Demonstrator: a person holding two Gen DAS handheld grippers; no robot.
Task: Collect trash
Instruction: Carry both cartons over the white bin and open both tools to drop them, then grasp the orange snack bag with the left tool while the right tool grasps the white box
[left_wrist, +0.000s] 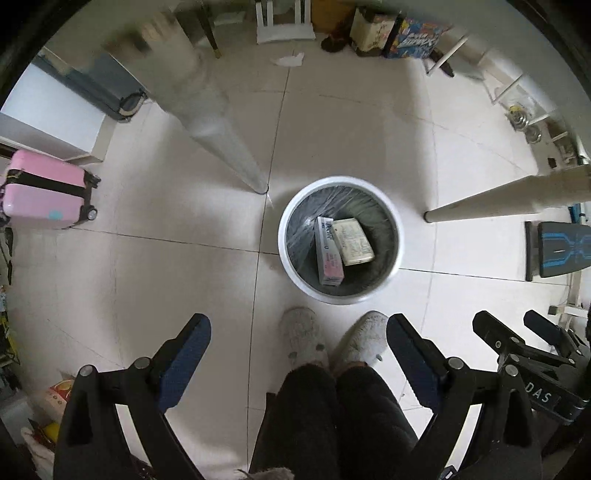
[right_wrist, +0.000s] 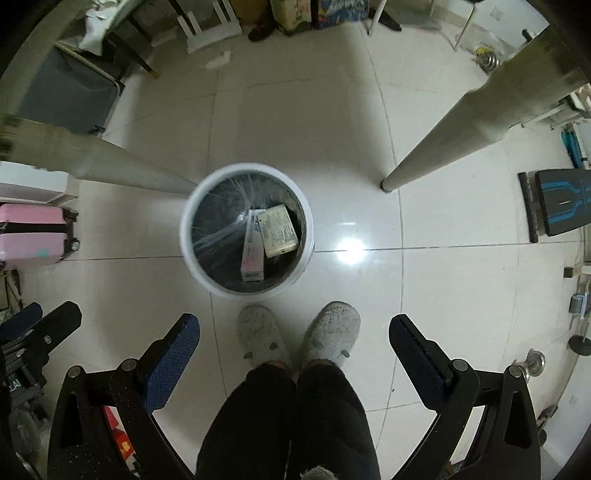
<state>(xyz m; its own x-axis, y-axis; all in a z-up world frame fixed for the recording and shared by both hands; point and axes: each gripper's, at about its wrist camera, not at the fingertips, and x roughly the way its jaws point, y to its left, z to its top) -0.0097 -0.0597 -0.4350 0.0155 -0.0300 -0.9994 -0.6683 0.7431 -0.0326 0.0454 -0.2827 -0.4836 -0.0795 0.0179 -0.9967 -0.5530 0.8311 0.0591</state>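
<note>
A round white trash bin (left_wrist: 295, 275) with a dark liner stands on the tiled floor, also in the right wrist view (right_wrist: 186, 236). Inside lie a long pink-and-white box (left_wrist: 328, 254) (right_wrist: 253, 247) and a cream box (left_wrist: 352, 240) (right_wrist: 280, 230). A crumpled white tissue (left_wrist: 290, 59) (right_wrist: 216, 61) lies on the floor far beyond the bin. My left gripper (left_wrist: 299, 328) is open and empty, high above the floor near the bin. My right gripper (right_wrist: 295, 328) is open and empty beside it; its fingers (left_wrist: 495, 336) show at the left view's lower right.
Two pale table legs (left_wrist: 225, 140) (left_wrist: 498, 201) flank the bin. The person's slippered feet (left_wrist: 306, 339) stand just before it. A pink suitcase (left_wrist: 44, 190) sits left, a black-and-blue bench (left_wrist: 561, 251) right, and boxes (left_wrist: 373, 31) and a white stool (left_wrist: 284, 33) along the far wall.
</note>
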